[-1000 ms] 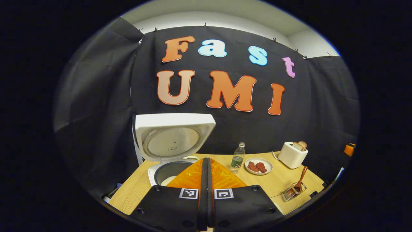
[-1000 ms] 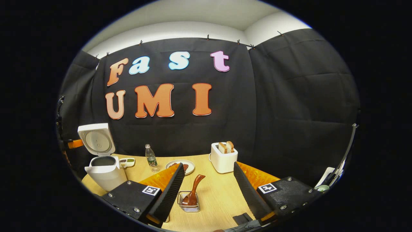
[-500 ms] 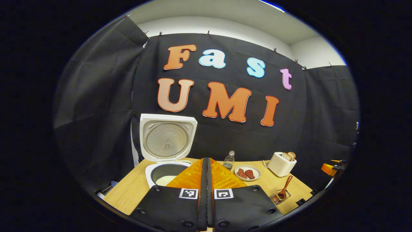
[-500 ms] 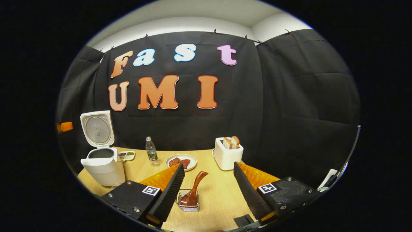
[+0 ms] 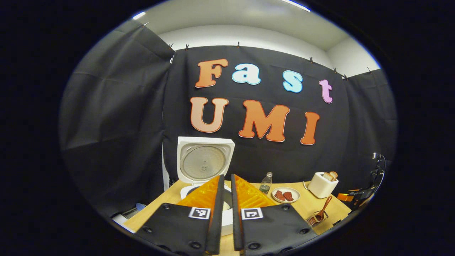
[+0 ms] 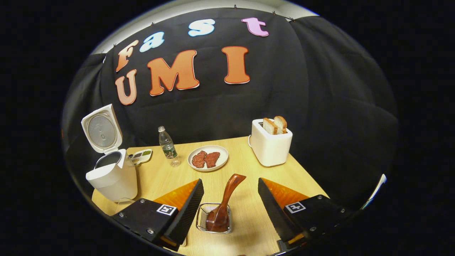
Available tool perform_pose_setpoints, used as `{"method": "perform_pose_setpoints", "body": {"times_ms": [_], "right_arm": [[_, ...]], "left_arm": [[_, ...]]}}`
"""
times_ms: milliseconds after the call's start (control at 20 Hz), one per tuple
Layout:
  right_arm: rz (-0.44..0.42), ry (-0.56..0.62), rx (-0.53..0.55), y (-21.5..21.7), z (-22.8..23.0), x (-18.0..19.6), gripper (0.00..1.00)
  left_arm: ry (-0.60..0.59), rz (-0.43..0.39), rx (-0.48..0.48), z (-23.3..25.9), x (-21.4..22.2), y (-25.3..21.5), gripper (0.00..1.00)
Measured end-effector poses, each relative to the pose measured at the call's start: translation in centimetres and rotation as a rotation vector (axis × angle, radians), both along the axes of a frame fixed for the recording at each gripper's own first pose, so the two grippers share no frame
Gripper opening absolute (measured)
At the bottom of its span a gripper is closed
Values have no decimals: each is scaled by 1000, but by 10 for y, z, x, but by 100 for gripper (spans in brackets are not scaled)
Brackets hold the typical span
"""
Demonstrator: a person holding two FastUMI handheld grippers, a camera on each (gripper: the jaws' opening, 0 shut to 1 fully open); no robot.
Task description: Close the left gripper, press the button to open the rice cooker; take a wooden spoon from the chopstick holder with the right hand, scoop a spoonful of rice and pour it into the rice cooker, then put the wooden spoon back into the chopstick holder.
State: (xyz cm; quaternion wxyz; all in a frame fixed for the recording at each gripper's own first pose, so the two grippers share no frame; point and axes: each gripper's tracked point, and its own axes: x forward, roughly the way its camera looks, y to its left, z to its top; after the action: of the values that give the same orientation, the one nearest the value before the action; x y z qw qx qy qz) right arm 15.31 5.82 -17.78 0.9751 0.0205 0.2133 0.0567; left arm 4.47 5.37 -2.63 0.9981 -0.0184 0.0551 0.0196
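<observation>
Leftmost on the wooden table (image 6: 245, 167) stands the rice cooker (image 6: 112, 177), lid (image 6: 101, 129) raised upright and pot exposed; the left gripper (image 5: 226, 185) hovers near it, fingers parted by a narrow gap, gripping nothing. Next come a small sectioned dish (image 6: 141, 155), a water bottle (image 6: 167, 145), a plate of meat (image 6: 207, 158) and a toaster (image 6: 271, 144) holding bread. Nearer, the wooden spoon (image 6: 224, 204) leans in the wire chopstick holder (image 6: 202, 222), between the right gripper's (image 6: 230, 185) widely spread fingers, untouched.
</observation>
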Motion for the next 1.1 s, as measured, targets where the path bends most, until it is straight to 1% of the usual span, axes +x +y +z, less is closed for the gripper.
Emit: {"method": "perform_pose_setpoints", "body": {"times_ms": [100, 200, 250, 350, 400, 450, 500, 600, 650, 700, 750, 800, 850, 900, 1000, 1050, 1100], "right_arm": [[0, 56, 24, 2, -19, 13, 95], [-4, 119, 70, 7, -38, 23, 95], [-9, 153, 98, 9, -48, 27, 95], [-26, 214, 129, 8, -65, 31, 95], [-30, 225, 145, 10, -68, 36, 93], [-29, 232, 157, 12, -69, 40, 92], [-29, 234, 166, 13, -69, 42, 85], [-37, 251, 180, 14, -71, 47, 78], [-50, 255, 177, 11, -73, 51, 68], [-57, 258, 173, 10, -75, 53, 64], [-59, 260, 173, 9, -76, 54, 67], [-60, 260, 180, 10, -75, 54, 59], [-55, 260, 198, 13, -73, 55, 54], [-52, 264, 221, 16, -71, 54, 45], [-47, 268, 297, 25, -64, 50, 29], [-59, 259, 307, 25, -61, 48, 26], [-57, 247, 311, 28, -60, 47, 20]], "left_arm": [[6, 16, -30, -2, -2, 8, 26], [10, 40, -48, -3, -4, 17, 26], [11, 22, -52, -3, -5, 14, 26], [27, -2, -60, -7, -9, 8, 53], [23, 1, -53, -6, -11, 10, 67], [17, 5, -44, -4, -12, 13, 66], [13, 8, -40, -3, -12, 15, 66], [23, 1, -47, -7, -11, 11, 67], [29, 3, -47, -8, -11, 11, 82], [32, -1, -45, -9, -12, 12, 98], [34, 2, -41, -9, -14, 13, 100], [36, 4, -29, -10, -13, 15, 100], [39, 6, -21, -10, -13, 16, 99], [42, 3, -19, -10, -11, 15, 99], [48, -6, -21, -11, -11, 14, 99], [47, -10, -24, -9, -11, 13, 100], [43, -18, -27, -7, -11, 11, 100]]}}
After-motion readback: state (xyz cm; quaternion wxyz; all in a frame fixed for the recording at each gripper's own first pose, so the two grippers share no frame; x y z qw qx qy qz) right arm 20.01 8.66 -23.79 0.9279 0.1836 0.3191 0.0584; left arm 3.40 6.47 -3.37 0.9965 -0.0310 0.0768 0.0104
